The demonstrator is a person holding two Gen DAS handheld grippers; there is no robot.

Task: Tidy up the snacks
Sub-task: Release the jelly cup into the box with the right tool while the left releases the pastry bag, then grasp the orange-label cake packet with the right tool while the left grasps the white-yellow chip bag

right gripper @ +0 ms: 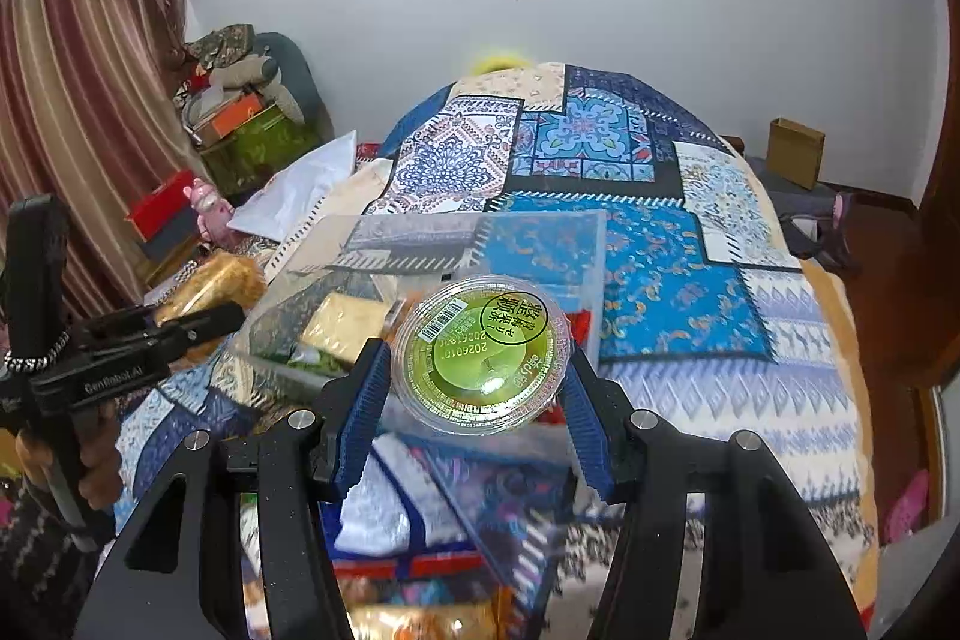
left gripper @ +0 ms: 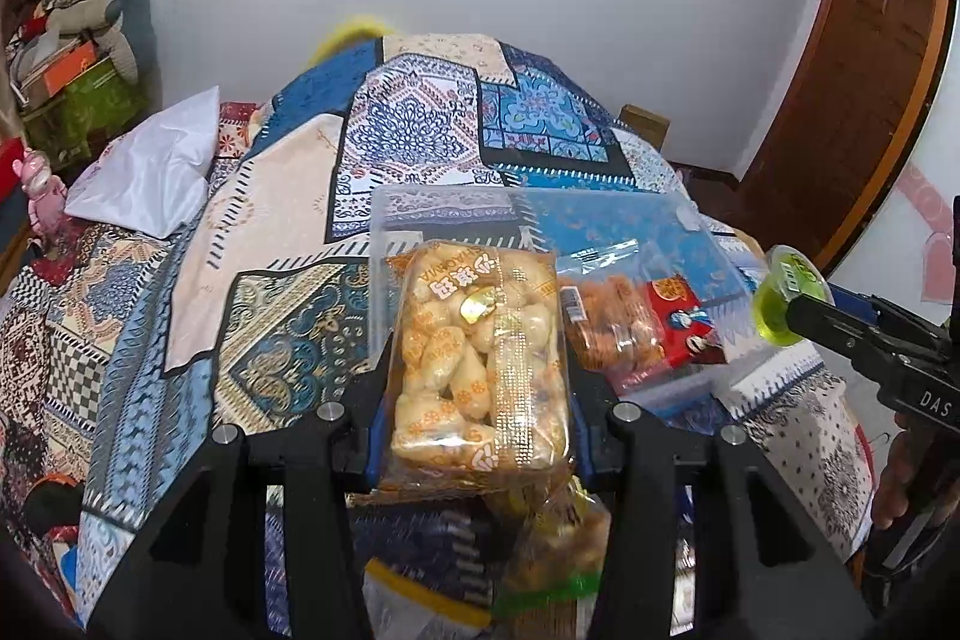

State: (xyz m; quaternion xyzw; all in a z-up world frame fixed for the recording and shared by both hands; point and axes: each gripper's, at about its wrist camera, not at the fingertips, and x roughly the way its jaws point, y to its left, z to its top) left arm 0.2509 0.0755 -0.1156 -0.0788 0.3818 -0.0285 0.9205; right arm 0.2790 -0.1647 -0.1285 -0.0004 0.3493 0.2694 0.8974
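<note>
My left gripper is shut on a clear pack of pale yellow pastries and holds it above the bed, in front of a clear plastic bin. A red-and-orange cookie bag lies in the bin. My right gripper is shut on a round green jelly cup, held over the same bin, where a pale yellow packet lies. In the left wrist view the cup and right gripper show at the right edge. In the right wrist view the left gripper holds the pastries at the left.
The patchwork bedspread covers the bed. More snack bags lie below my left gripper. A white pillow and piled boxes sit at the left. A cardboard box stands at the far right, and a wooden door is at the right.
</note>
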